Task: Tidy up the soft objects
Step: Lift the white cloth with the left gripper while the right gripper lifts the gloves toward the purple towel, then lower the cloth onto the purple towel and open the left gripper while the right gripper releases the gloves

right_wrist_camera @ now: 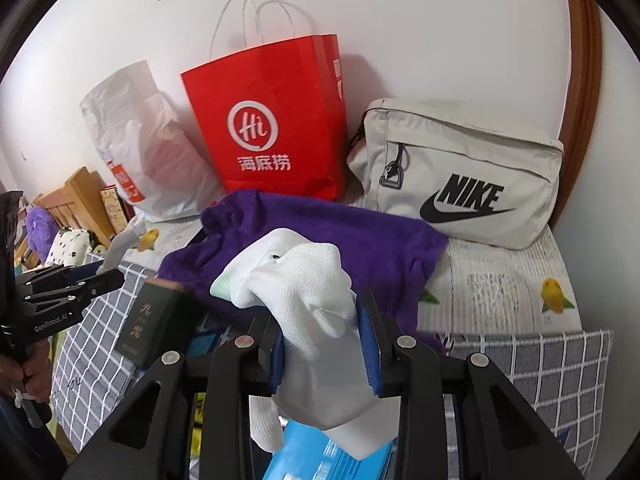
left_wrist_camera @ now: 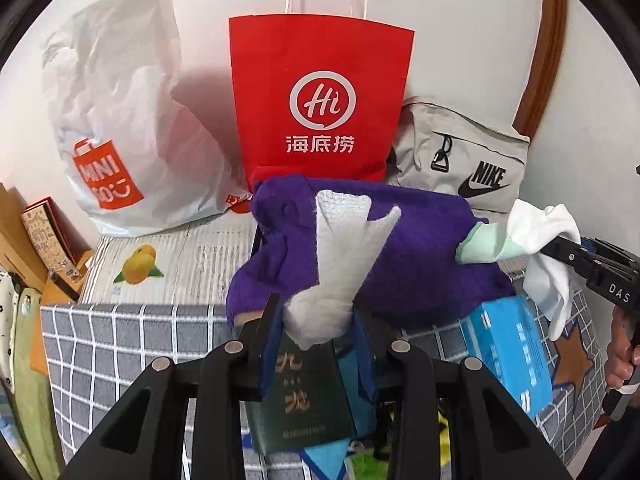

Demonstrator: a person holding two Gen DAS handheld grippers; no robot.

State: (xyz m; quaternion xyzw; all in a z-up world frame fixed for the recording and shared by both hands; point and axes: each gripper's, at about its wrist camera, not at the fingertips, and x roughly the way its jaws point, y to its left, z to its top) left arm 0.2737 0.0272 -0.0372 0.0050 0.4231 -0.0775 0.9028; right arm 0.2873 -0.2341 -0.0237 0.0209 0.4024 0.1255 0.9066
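Crowding behind purple cloth (left_wrist_camera: pixel 420 256): red bag (left_wrist_camera: pixel 320 100), grey pouch (right_wrist_camera: pixel 460 176).

Two fisheye views, each from a camera mounted just behind a handheld gripper, looking forward and downward along its two fingers. The left wrist view faces a red paper bag (left_wrist_camera: pixel 320 100) head-on against a white wall (left_wrist_camera: pixel 460 40), with the bed surface (left_wrist_camera: pixel 180 260) close below. The right wrist view looks from further right, so the same bag sits left of centre and a grey pouch (right_wrist_camera: pixel 460 168) looms near. Both share the bag, pouch, a white plastic bag (left_wrist_camera: pixel 120 120) and a purple cloth (left_wrist_camera: pixel 420 248). Each view catches the other gripper at its edge.
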